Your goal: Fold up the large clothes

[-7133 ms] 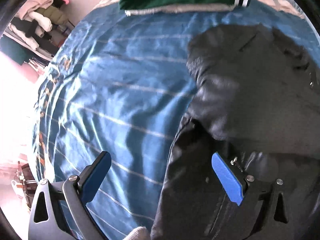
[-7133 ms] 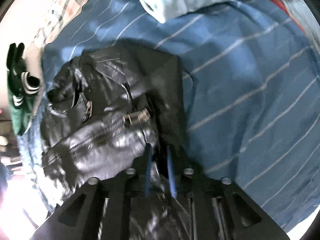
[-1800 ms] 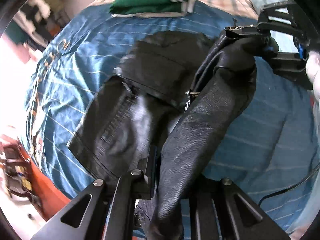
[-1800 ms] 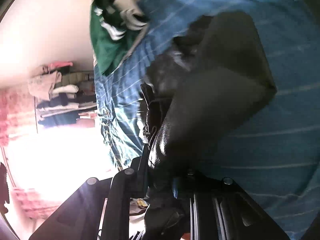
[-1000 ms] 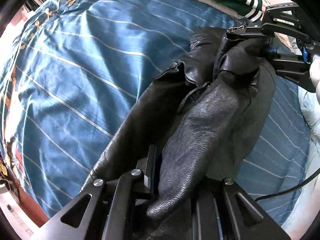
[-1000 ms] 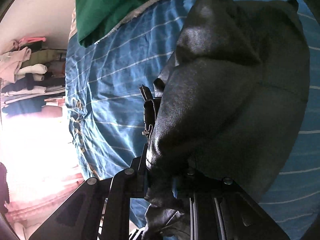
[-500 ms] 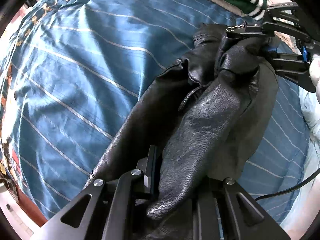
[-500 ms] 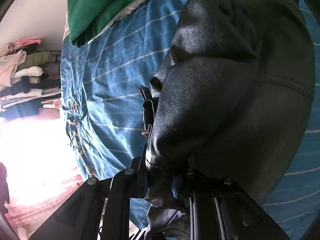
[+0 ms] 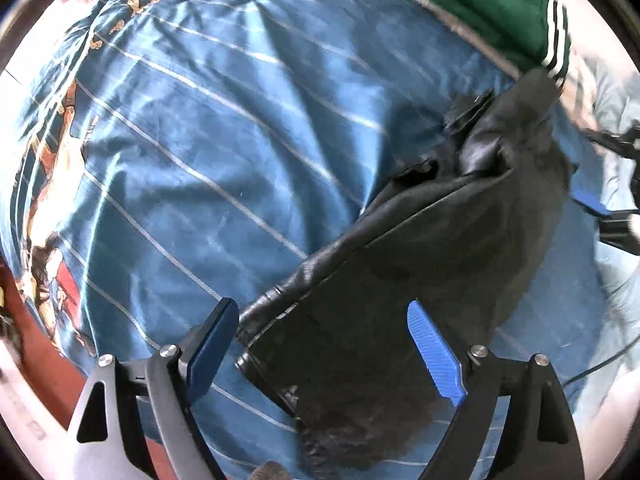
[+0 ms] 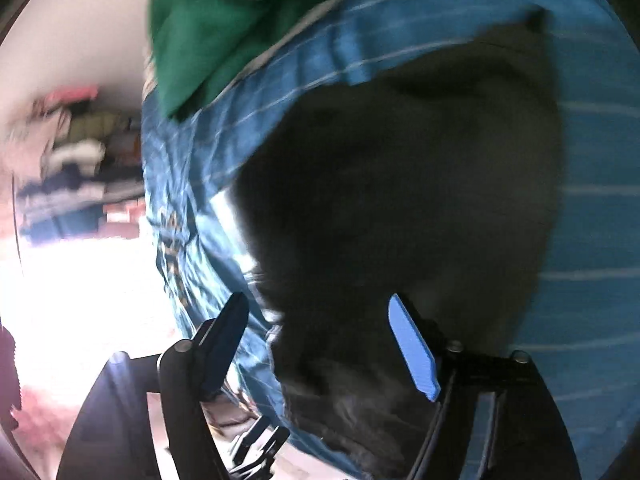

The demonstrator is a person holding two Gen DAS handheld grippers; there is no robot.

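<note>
Black leather jacket (image 9: 440, 248) lies folded on the blue striped bedspread (image 9: 192, 152), near its far edge beside a folded green garment (image 9: 492, 4) — we judge this fold just released. Both the left gripper (image 9: 320, 344) and right gripper (image 10: 320, 344) have just been opening, jaws wide, nothing pinched — next we need a fresh edge to grip

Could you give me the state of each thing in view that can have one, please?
Jacket: black, folded over, lying on the bed, released.
Left gripper: open, jaws just opened, jacket below them, not gripped.
Right gripper: open, jaws just opened, nothing pinched.
Green garment: folded, lying beyond the jacket.
Bedspread: blue, striped, spread out, slightly wrinkled.
</note>
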